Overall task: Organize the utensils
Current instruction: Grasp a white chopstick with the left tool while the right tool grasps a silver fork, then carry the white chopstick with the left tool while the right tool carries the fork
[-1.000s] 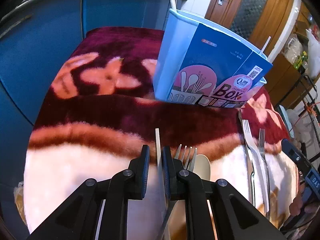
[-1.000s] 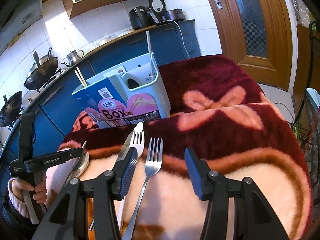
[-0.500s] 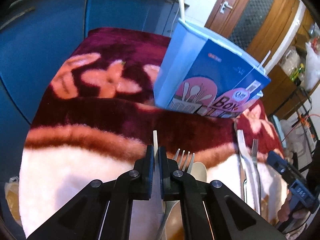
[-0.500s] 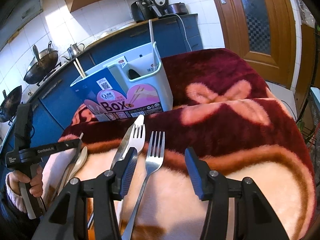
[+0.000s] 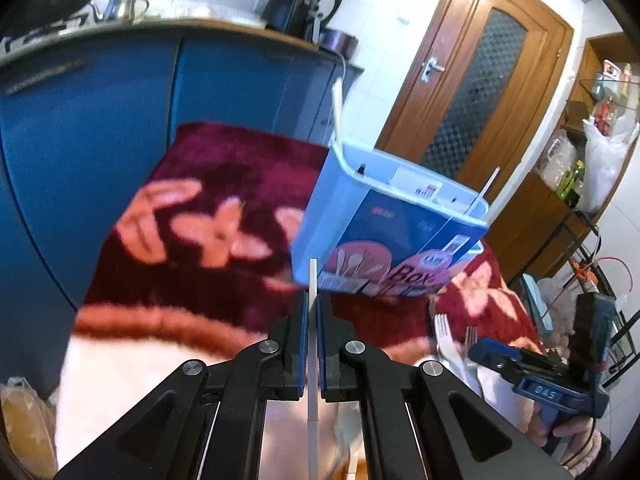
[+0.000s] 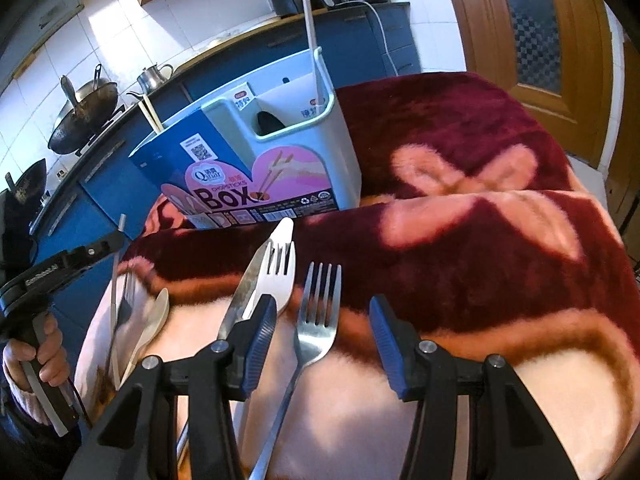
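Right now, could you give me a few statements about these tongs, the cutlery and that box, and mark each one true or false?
1. The left tongs are shut on a thin white chopstick. True.
2. The right tongs are clamped on the steel fork. False: they stand open, with the fork lying on the blanket between the fingers.
3. The blue and white chopsticks box stands upright on the dark red and pink fleece blanket. True.
4. The box is empty. False: sticks poke up out of it.
5. A white plastic knife lies beside a steel knife on the blanket. True.
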Available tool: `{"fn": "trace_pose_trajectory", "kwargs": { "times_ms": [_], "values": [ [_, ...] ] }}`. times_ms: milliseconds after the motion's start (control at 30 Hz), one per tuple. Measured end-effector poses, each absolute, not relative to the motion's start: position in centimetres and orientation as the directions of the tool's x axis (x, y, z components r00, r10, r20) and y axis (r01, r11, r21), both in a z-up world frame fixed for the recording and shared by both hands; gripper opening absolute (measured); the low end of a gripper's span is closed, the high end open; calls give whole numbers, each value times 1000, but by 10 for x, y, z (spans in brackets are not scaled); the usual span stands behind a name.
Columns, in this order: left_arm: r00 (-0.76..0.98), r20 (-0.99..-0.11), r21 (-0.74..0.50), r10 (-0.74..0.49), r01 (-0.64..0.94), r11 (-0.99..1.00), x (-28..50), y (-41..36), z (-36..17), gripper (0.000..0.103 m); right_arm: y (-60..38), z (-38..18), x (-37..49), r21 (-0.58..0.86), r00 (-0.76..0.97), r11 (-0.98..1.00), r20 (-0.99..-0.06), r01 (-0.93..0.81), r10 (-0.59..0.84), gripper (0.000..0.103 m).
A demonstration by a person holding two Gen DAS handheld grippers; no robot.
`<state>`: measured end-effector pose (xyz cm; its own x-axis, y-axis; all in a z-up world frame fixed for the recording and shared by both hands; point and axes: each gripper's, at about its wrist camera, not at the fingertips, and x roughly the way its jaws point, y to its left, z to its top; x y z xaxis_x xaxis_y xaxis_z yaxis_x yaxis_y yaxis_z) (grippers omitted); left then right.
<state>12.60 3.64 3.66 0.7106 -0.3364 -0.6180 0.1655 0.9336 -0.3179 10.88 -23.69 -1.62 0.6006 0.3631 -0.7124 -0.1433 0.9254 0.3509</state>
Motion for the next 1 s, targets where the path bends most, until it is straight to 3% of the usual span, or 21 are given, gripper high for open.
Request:
{"fn": "trace_pose_trajectory", "kwargs": {
  "times_ms": [133,200,233,333,367,600,1000],
  "values": [
    [749,-576,-301,-327,177,937,119,38,50,4,-241,-19,116,381,593,915,-708,-135,382,41],
    [762,-564,-291,-319,178,940,117,38,54,4,-243,-20,118,391,592,911,-707,-129,387,21],
    [769,-557,-286,-314,177,942,115,38,57,4,-244,-21,118,408,589,903,-701,-133,403,16],
    [784,-539,-283,-308,176,943,111,40,63,4,-244,-19,114,408,598,902,-691,-143,407,13],
    [788,-533,-284,-308,176,943,110,40,64,4,-244,-17,111,408,606,901,-682,-148,409,8],
    [829,-472,-281,-299,180,943,96,43,80,4,-246,14,88,364,720,916,-589,-169,367,6],
    [891,-345,-271,-295,206,940,76,38,117,4,-235,70,45,169,900,976,-392,-135,192,3]
  ]
}}
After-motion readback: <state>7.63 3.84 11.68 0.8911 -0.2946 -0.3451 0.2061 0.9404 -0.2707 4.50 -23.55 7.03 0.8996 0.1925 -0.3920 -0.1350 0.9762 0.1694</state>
